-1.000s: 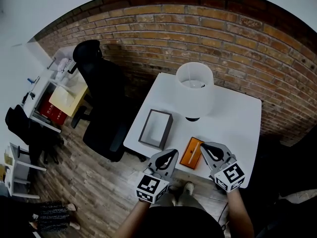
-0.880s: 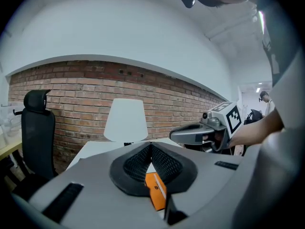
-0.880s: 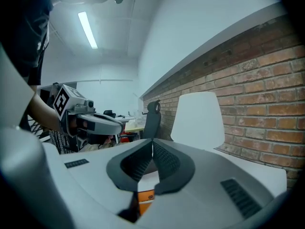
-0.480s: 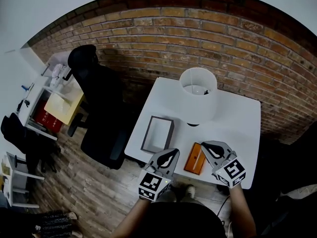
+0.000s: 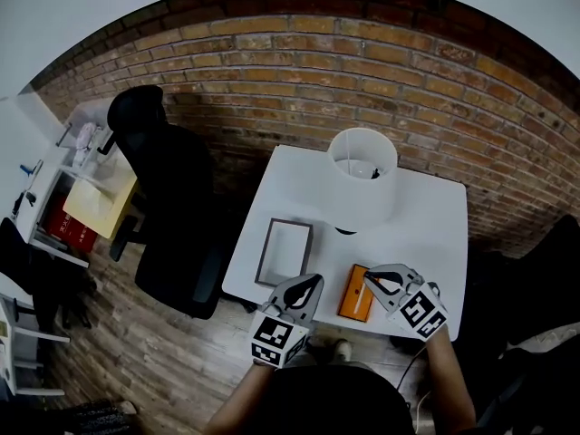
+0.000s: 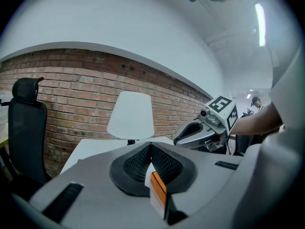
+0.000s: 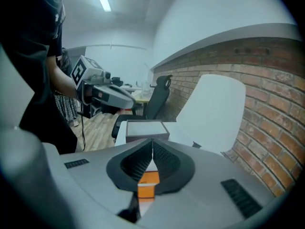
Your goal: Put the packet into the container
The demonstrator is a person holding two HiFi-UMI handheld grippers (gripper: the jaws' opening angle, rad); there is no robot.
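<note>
An orange packet (image 5: 355,294) lies flat near the front edge of the white table (image 5: 426,229). The container, a grey open rectangular box (image 5: 285,251), sits to its left. My left gripper (image 5: 314,281) hangs shut and empty at the table's front edge, between box and packet. Shut and empty too, my right gripper (image 5: 368,277) points left over the packet's near right corner. The packet (image 6: 158,187) shows under the shut left jaws (image 6: 150,145) in the left gripper view. In the right gripper view it (image 7: 148,181) lies under the shut right jaws (image 7: 152,140), the box (image 7: 144,127) beyond.
A lamp with a white shade (image 5: 362,178) stands on the table behind the packet. A black office chair (image 5: 172,207) is left of the table, with shelves (image 5: 77,193) further left. A brick wall (image 5: 362,80) runs behind. The floor is wood.
The head view has shifted, so the table sits lower and further left. My right gripper has turned to point more leftward over the packet. Both grippers stay shut.
</note>
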